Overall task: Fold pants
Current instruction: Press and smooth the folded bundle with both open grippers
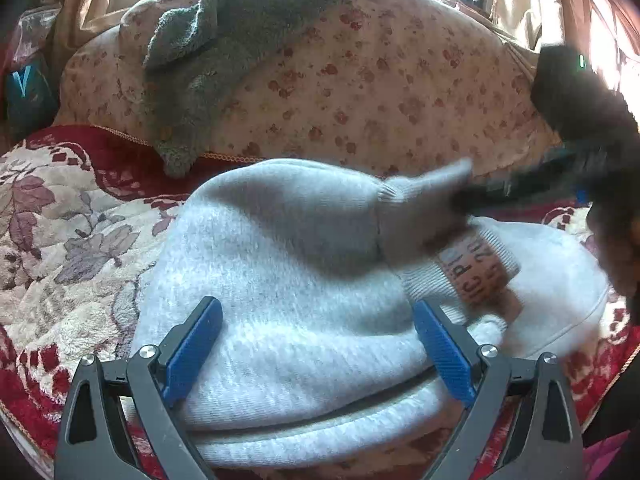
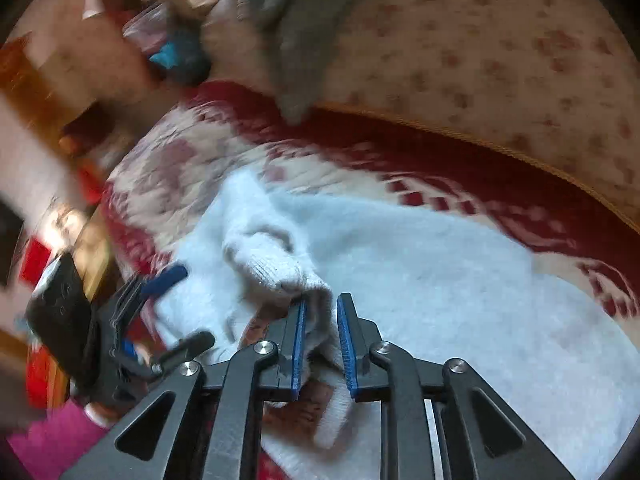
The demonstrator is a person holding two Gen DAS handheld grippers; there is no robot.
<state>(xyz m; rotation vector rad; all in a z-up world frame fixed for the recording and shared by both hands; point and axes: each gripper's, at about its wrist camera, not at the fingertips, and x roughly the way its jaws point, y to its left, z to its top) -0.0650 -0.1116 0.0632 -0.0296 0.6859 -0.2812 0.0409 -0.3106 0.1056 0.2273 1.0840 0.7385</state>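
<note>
My right claw [image 2: 320, 344] is pinched down on the ribbed cuff [image 2: 280, 276] of the pants [image 2: 460, 288], the two blue pads nearly together with only a thin fold of grey knit between them. My left claw [image 1: 316, 344] stands wide apart, its pads on either side of the folded bulk near me, and I cannot see either one pressing into the cloth (it looks ready rather than gripping).

To do this fold well, I judge I should keep the cuff clamped and carry it low and flat across the garment, so the leg lays down over the body instead of bunching. The left claw would serve best by pinning or steadying the near fold while the right one travels. Soft fleece like this will drag and rumple if I pull fast, so a slow, even draw seems wise, with the edges lined up before I let go.

The pants lie in a loose heap on the red and cream floral blanket [image 1: 60, 220]. Beyond them is a flowered cushion back [image 1: 360, 92] with a grey knitted throw [image 1: 224, 40] draped over it.
</note>
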